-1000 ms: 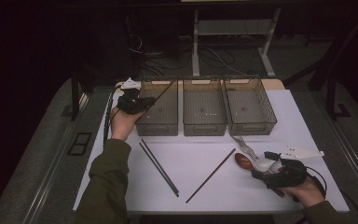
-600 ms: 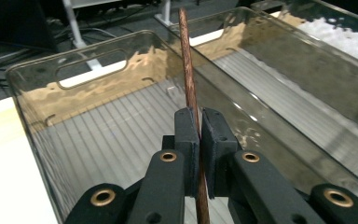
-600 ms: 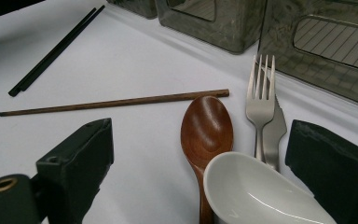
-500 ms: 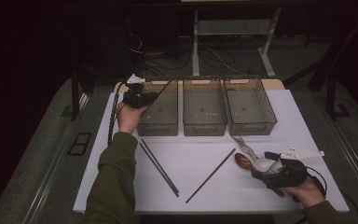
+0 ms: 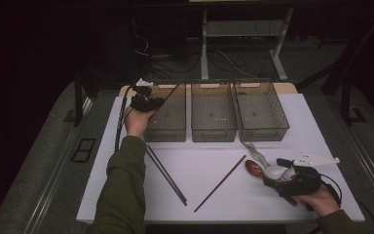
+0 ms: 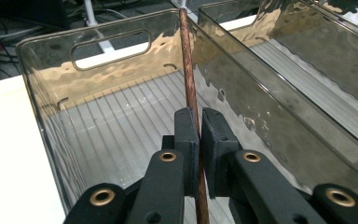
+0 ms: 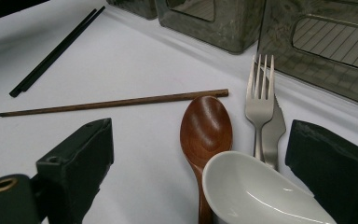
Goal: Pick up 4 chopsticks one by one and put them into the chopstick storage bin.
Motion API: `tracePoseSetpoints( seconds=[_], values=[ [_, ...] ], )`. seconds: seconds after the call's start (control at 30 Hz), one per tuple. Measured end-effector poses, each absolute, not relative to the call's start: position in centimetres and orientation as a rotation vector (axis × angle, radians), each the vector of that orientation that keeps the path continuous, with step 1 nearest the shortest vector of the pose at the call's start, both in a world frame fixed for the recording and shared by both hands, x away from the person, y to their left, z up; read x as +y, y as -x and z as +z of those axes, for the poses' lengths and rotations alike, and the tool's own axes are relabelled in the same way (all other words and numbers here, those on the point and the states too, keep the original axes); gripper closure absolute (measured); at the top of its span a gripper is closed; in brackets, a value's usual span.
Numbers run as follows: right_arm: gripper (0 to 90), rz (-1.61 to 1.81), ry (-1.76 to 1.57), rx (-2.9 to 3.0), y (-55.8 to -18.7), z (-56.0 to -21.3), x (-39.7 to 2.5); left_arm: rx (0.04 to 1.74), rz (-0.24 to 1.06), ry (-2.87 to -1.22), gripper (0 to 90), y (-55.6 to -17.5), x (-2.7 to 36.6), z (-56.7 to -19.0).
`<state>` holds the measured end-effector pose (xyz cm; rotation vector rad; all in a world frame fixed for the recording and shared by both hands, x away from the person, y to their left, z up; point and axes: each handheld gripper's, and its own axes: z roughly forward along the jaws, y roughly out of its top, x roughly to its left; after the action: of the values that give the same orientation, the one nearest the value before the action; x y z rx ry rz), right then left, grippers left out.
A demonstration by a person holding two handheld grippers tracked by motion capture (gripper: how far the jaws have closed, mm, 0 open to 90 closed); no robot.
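My left gripper [image 5: 148, 103] [image 6: 199, 135] is shut on a brown wooden chopstick [image 6: 189, 88] [image 5: 171, 92], held slanting over the left clear bin [image 5: 168, 129] [image 6: 51, 121]. My right gripper [image 5: 285, 183] [image 7: 214, 158] stands open near the table's front right, around a white ceramic spoon [image 7: 256, 191] [image 5: 276, 171] and a brown wooden spoon [image 7: 206, 128] [image 5: 254, 168]. A metal fork [image 7: 259, 105] [image 5: 254, 151] lies over a metal knife [image 7: 274, 133]. A second brown chopstick [image 5: 220, 183] [image 7: 112, 102] lies on the white table [image 5: 209, 161].
Three clear bins stand in a row at the back; the middle bin [image 5: 213, 131] and right bin [image 5: 263, 131] hold nothing I can see. A pair of black chopsticks [image 5: 165, 173] [image 7: 56, 53] lies on the table's left half. A cable [image 5: 120, 122] trails from the left gripper.
My left gripper has moved right from beside the left bin to over it, carrying the brown chopstick. The right gripper has stayed in place.
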<state>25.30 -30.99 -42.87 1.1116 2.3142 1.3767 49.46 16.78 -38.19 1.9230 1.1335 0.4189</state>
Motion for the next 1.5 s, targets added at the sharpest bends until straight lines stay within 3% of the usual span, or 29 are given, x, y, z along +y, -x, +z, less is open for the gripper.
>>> tracePoseSetpoints(
  seconds=[0.13,0.43,1.17,1.5],
  values=[
    [7.4,1.378,-1.111,2.313,-25.3,-42.9,-31.0,1.138,0.425,-1.919,75.8,-49.5,16.9,-38.2],
    [7.3,1.377,-1.113,2.313,-25.3,-42.9,-31.0,1.110,0.431,-1.914,67.7,-48.9,16.9,-37.4],
    [7.3,1.379,-1.106,2.312,-25.2,-42.9,-31.0,0.964,0.364,-1.957,40.7,-43.8,14.7,-35.1],
    [7.3,1.379,-1.056,2.355,-25.8,-43.4,-30.2,0.897,0.327,-2.003,35.4,-40.9,13.4,-35.1]
  ],
)
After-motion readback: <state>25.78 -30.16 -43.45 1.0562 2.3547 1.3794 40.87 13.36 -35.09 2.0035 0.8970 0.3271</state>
